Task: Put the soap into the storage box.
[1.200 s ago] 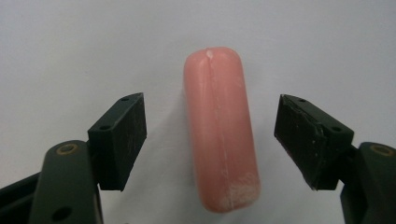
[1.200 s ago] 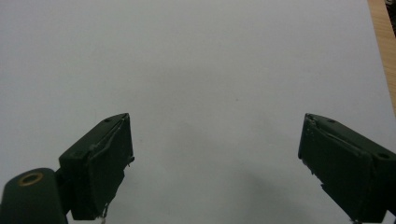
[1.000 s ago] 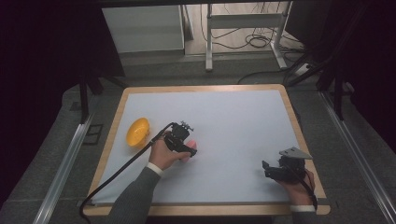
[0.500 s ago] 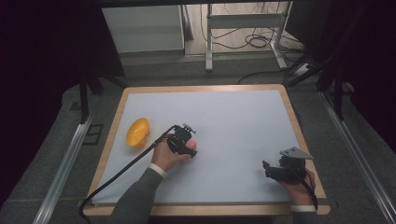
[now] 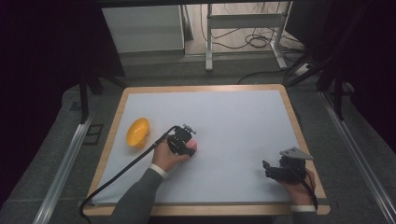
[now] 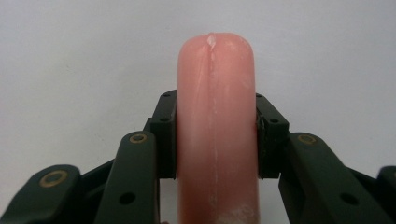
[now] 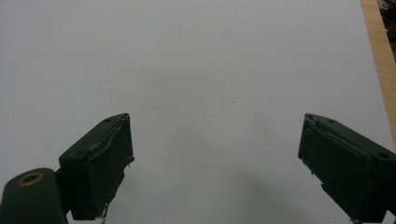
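Item: one smooth pink sausage-shaped cylinder with a rounded end [image 6: 215,116], of plastic or rubbery make by its sheen, held in my left gripper [image 6: 215,135]. The black jaws are pressed against its two flanks a little below the rounded tip, which juts forward past them; a faint seam and pale scuffs run down its length. Location: seen from the high view, it sits in my left gripper [image 5: 186,142] above the left-centre of the white-topped, wood-edged worktop [image 5: 233,116], to the right of a yellow-orange plastic bowl [image 5: 137,132] lying tipped near the left edge; whether it touches the surface I cannot tell. Handling, by my estimate: light, slightly yielding rather than brittle, glossy and round enough to slide or roll between flat jaws, so a hold across the mid-length, square to the flanks, seems safest. Orientation: the long axis runs in line with the jaws, rounded end pointing away from my hand; in the high view the pink end shows at the gripper's right. My right gripper [image 7: 215,154] has its jaws spread wide over bare worktop, holding nothing, near the right front corner [image 5: 275,170].
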A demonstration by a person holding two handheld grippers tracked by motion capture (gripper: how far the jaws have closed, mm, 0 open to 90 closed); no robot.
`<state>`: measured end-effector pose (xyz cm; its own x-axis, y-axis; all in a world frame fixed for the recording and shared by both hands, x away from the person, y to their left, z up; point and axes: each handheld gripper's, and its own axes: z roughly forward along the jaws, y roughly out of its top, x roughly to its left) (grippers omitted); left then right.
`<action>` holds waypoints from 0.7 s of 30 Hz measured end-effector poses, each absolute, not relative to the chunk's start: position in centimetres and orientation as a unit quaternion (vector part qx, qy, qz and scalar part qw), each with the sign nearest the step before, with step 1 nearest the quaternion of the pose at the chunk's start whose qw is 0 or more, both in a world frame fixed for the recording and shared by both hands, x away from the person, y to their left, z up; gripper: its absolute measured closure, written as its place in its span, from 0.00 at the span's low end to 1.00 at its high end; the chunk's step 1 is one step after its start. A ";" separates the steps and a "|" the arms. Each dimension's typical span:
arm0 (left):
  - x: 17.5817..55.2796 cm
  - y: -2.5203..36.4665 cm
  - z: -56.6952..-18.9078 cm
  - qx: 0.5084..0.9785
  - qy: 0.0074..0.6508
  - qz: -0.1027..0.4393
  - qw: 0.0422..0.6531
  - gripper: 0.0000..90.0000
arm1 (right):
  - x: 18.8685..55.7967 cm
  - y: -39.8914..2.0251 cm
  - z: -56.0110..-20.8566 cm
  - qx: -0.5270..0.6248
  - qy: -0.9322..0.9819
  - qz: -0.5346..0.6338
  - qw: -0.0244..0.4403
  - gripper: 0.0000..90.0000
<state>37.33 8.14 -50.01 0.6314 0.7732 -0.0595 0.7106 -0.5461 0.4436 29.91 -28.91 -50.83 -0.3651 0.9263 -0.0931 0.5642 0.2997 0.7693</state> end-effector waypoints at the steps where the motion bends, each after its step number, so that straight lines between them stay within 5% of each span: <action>1: 37.3 8.2 -50.0 0.877 0.423 0.072 0.218 0.67 | 29.9 -28.9 -50.8 0.492 0.758 0.330 0.275 0.11; 21: 36.7 10.0 -47.0 0.868 0.420 0.095 0.246 0.67 | 29.9 -29.1 -50.8 0.493 0.756 0.329 0.278 0.11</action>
<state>36.71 9.96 -47.04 0.6293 0.7760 -0.0415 0.6822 -0.5261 0.5078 29.92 -29.06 -50.76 -0.3602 0.9280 -0.0958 0.5631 0.2981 0.7707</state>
